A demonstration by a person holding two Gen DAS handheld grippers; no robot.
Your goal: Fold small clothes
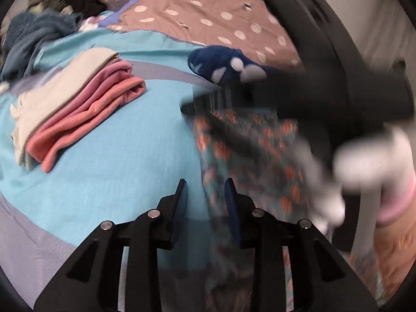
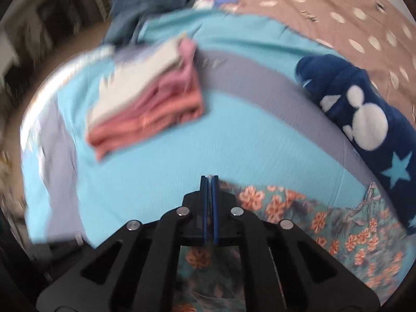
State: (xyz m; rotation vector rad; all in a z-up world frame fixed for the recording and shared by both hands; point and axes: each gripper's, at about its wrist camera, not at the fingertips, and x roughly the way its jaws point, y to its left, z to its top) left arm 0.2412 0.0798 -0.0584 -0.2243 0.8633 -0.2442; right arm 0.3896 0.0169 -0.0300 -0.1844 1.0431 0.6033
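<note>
A teal garment with orange flowers [image 1: 273, 140] [image 2: 338, 228] lies spread on the light blue bedsheet [image 1: 117, 169] [image 2: 208, 143]. In the left wrist view my left gripper [image 1: 205, 189] hovers at the garment's left edge. Its jaws are parted, and the cloth edge shows in the gap without being pinched. My right gripper [image 2: 209, 182] has its pads pressed together at the garment's upper left edge, with a thin bit of cloth showing at the tips. In the left wrist view the right gripper [image 1: 189, 104] appears as a blurred black shape over the garment's top edge.
A stack of folded clothes [image 1: 78, 109] [image 2: 148, 98], cream, pink and coral, sits to the left. A navy fleece with white shapes [image 1: 228, 65] [image 2: 364, 114] lies behind the garment. Unfolded blue-grey clothes [image 1: 33, 36] [image 2: 145, 2] are heaped at the far left. A brown dotted cover [image 1: 208, 7] lies beyond.
</note>
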